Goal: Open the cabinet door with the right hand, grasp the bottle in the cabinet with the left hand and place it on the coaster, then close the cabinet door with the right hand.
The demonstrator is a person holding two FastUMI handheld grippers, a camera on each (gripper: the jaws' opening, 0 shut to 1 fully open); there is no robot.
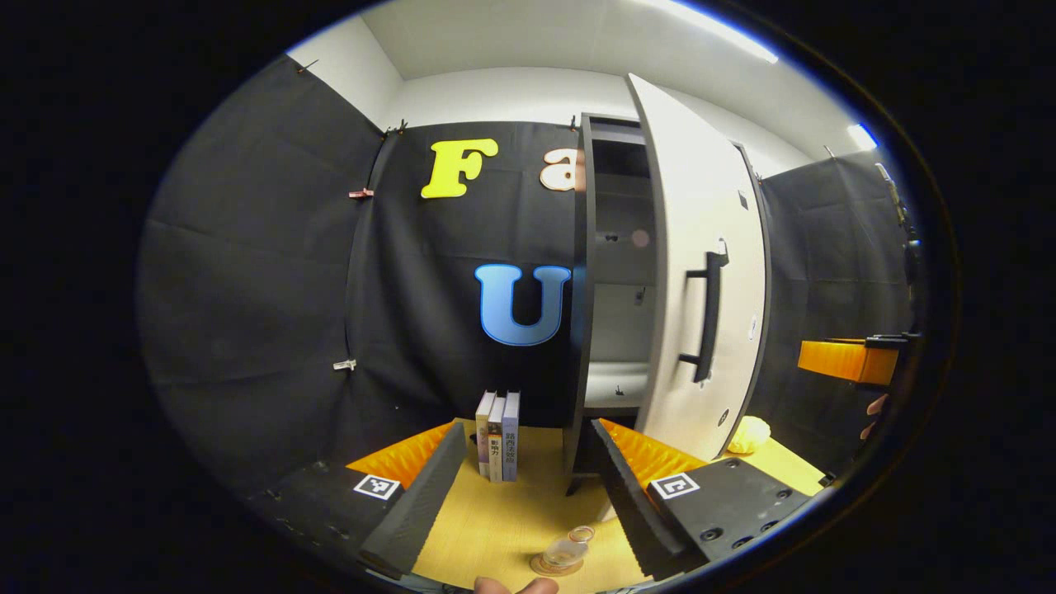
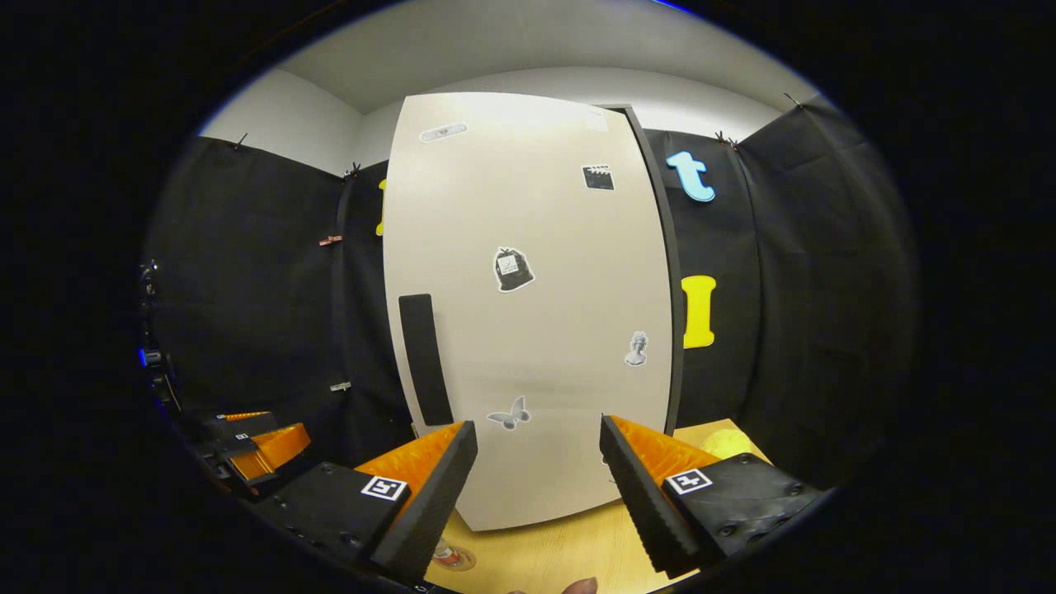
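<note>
Presently cabinet door [image 1: 701, 272] ajar, shelves inside dim, bottle [image 1: 568, 551] on coaster [image 1: 554, 566] on table [image 1: 495, 528], partly cut off at the edge, left hand-held gripper [image 1: 528, 487] wide and empty, right hand-held gripper [image 2: 536, 487] wide, facing door front, books [image 1: 498, 445] upright beside cabinet.

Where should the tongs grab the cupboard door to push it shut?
Best on the black bar handle. It stands upright, clear of the white door's face on two short posts, so open tongs could likely close around its middle from the front, one finger each side. The flat door face offers nothing else to pinch.
</note>
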